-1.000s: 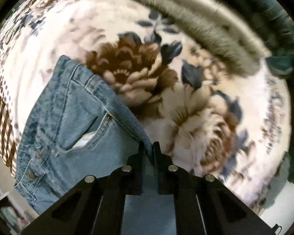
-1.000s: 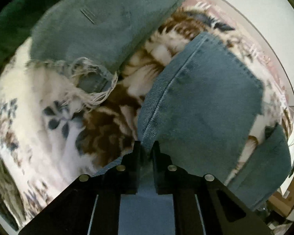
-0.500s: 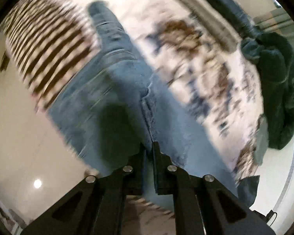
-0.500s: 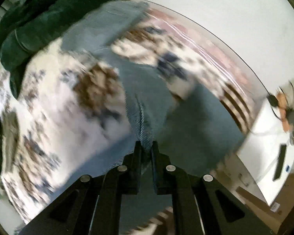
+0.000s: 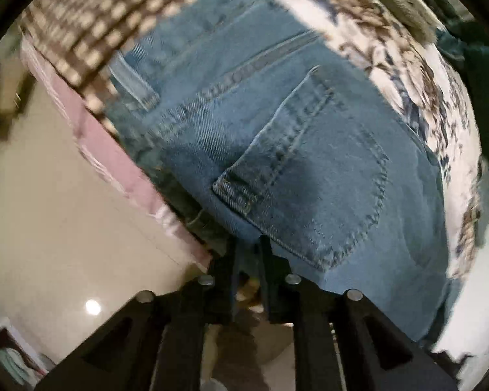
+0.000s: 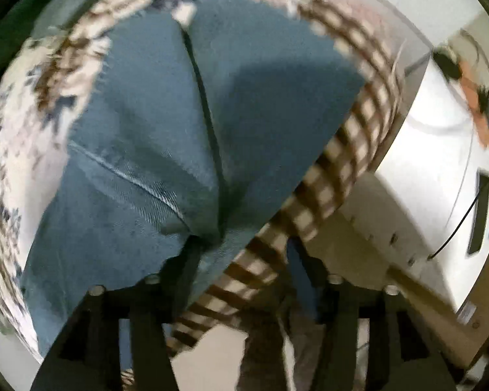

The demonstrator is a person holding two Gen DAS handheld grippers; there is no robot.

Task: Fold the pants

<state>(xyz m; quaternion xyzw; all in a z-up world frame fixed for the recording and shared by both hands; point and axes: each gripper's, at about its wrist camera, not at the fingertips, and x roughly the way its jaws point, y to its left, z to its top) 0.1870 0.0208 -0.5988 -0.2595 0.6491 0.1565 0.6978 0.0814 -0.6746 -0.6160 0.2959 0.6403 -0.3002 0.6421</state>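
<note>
The blue jeans (image 5: 293, 150) lie on a floral bedspread (image 5: 417, 75), back pocket up, waistband at the near bed edge. My left gripper (image 5: 248, 244) is at the jeans' near edge with its fingers slightly apart; no denim shows between them. In the right wrist view the jeans (image 6: 185, 123) lie folded with a dark crease down the middle. My right gripper (image 6: 241, 254) is open wide; its left finger (image 6: 185, 260) lies against the fabric's near corner, its right finger (image 6: 300, 260) is off the cloth.
A brown checked sheet (image 5: 91, 22) and a pink one (image 5: 107, 150) hang over the bed's edge above the pale floor (image 5: 65, 228). A white appliance (image 6: 440, 179) with cables stands at the right. A dark green garment (image 5: 482, 104) lies at the far side.
Both grippers carried the pinched denim across and down to the near bed edge, laying one half over the other. Both then let go; the right jaws opened wide.
</note>
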